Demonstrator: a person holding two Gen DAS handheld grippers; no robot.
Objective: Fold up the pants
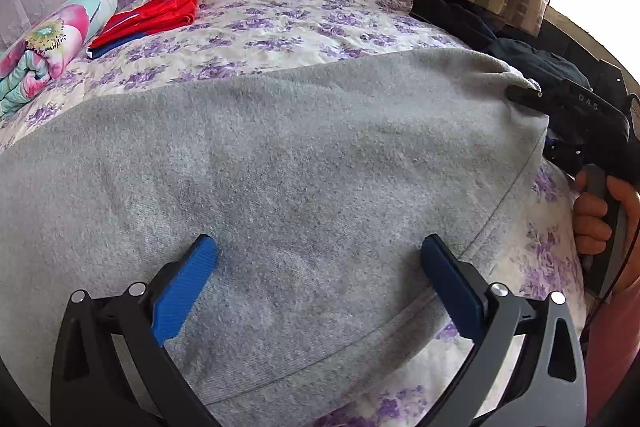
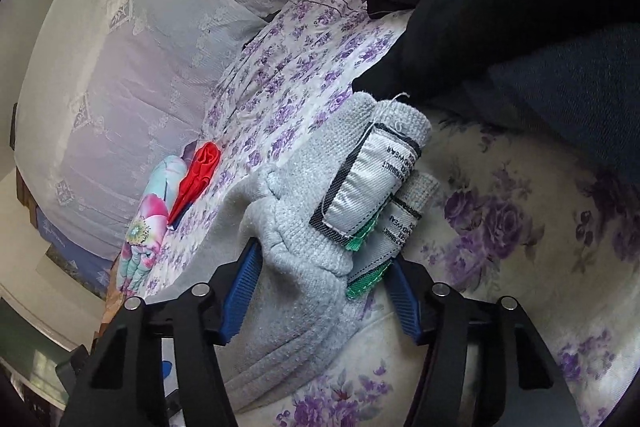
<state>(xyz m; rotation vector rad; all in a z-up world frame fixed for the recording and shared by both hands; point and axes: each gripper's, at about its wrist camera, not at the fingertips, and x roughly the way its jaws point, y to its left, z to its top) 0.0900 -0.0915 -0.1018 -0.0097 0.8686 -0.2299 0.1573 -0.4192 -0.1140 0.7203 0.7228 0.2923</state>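
Grey fleece pants (image 1: 280,163) lie spread inside out across the floral bed. My left gripper (image 1: 318,255) is open just above the grey fabric near its lower hem, holding nothing. My right gripper (image 2: 320,267) is shut on the bunched waistband corner of the pants (image 2: 296,227), where white care labels (image 2: 368,183) with green tabs stick out. In the left wrist view the right gripper (image 1: 524,93) pinches the far right corner of the pants, with a hand on its handle.
Folded red and blue clothes (image 1: 152,15) and a rolled floral blanket (image 1: 44,43) lie at the back left of the bed. Dark garments (image 2: 520,7) are piled on the right edge. Floral bedsheet (image 1: 300,11) stretches behind the pants.
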